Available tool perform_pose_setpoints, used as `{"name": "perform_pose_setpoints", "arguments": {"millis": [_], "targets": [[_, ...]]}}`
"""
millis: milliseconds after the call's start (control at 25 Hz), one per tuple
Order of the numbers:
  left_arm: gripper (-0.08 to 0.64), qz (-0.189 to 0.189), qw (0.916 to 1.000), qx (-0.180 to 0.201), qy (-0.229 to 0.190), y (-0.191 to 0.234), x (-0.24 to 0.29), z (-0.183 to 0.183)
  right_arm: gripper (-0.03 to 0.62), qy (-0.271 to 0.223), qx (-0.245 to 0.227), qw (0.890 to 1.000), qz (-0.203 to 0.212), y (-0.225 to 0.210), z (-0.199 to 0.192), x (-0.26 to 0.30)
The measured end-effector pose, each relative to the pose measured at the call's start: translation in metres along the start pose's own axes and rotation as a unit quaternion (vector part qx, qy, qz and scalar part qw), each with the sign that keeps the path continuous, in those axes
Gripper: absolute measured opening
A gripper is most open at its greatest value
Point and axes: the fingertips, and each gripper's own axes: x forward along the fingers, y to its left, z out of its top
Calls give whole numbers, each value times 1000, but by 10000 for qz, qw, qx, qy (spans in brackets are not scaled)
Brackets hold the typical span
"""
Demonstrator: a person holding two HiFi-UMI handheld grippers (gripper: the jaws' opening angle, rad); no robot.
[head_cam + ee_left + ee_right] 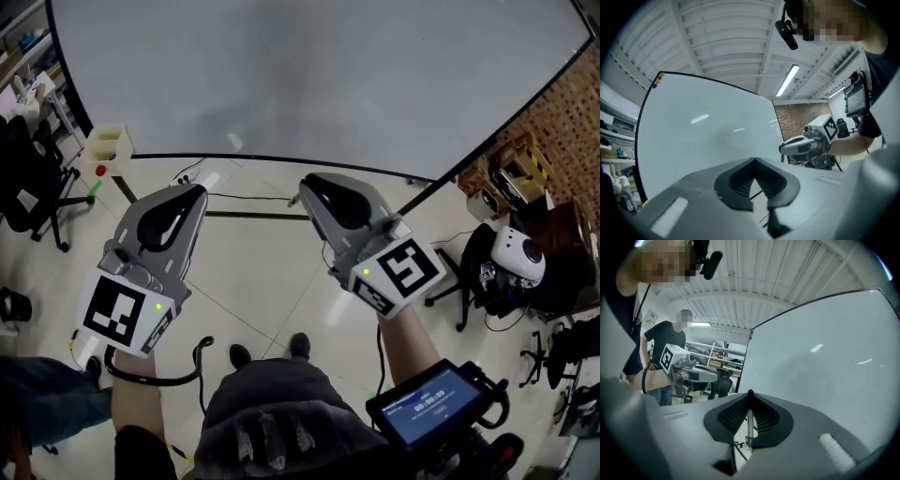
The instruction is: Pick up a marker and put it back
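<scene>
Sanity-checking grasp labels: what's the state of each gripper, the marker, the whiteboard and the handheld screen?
left gripper: shut, empty.
right gripper: shut on the marker.
marker: clamped between the right jaws.
whiteboard: blank.
handheld screen: lit.

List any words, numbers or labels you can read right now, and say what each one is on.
Nothing here reads clearly.
Screen: a row of digits, too blurred to read.
Left cube: a black-and-white square code, no words.
Right cube: a black-and-white square code, no words.
Whiteboard: no writing on it.
</scene>
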Motion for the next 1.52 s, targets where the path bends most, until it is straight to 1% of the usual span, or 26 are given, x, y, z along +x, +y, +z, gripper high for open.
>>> {"name": "perform_pose_setpoints", "arguments": {"millis": [240,440,600,760,1160,1360,1520], "targets": [[6,104,9998,183,-54,-2,-2,5,29,-319,-119,9993,166,9,16,1],[6,217,9995,93,-222,-7,-8,14,29,-169,-98,9996,208,12,10,-2],[6,272,9994,169,-158,-13,-15,11,29,-233,-177,9991,314,18,10,-3],[6,368,9987,352,-103,-13,-20,8,29,-335,-201,9984,398,21,10,-2],[6,414,9985,322,-138,-17,-19,4,29,-300,-227,9983,453,24,7,-4],[6,587,9978,217,-198,-6,-23,6,29,-304,-243,9982,458,25,8,-2],[6,725,9968,231,-251,0,-25,10,29,-349,-256,9981,428,22,11,-3]]}}
